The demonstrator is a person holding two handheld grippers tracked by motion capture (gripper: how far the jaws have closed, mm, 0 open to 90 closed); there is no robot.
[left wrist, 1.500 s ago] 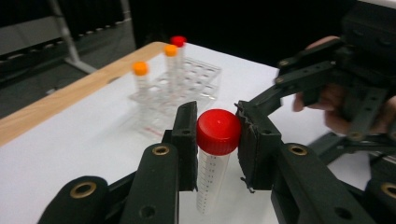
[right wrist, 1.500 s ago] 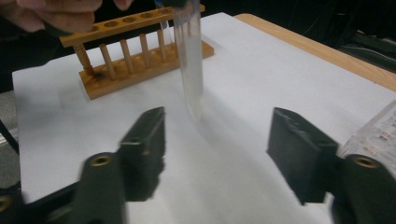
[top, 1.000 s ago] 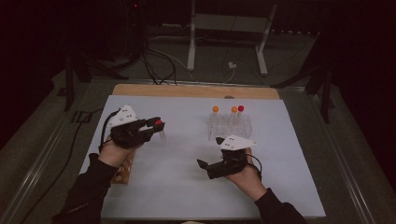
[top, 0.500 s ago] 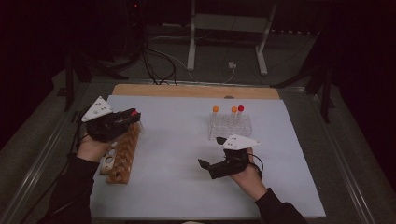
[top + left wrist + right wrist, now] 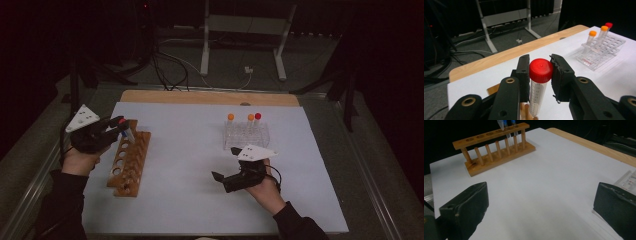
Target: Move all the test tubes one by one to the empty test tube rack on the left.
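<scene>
My left gripper (image 5: 119, 128) is shut on a clear tube with a red cap (image 5: 540, 70), pads pressing the cap from both sides. It hangs over the far end of the wooden rack (image 5: 129, 160), and the tube's lower tip (image 5: 501, 124) hovers just above the rack's top holes. The wooden rack (image 5: 496, 147) holds no tubes that I can see. My right gripper (image 5: 218, 178) lies low on the white mat with its jaws wide open and nothing between them, just in front of the clear plastic rack (image 5: 246, 136).
The clear plastic rack (image 5: 602, 50) carries two orange-capped tubes and one red-capped tube along its far row. The white mat (image 5: 190, 165) lies on a wooden board (image 5: 210, 97). A metal stand and cables are beyond the table's far edge.
My left gripper has carried the red-capped tube leftward, from beside the middle of the mat to above the wooden rack's far end. The right gripper has stayed put.
</scene>
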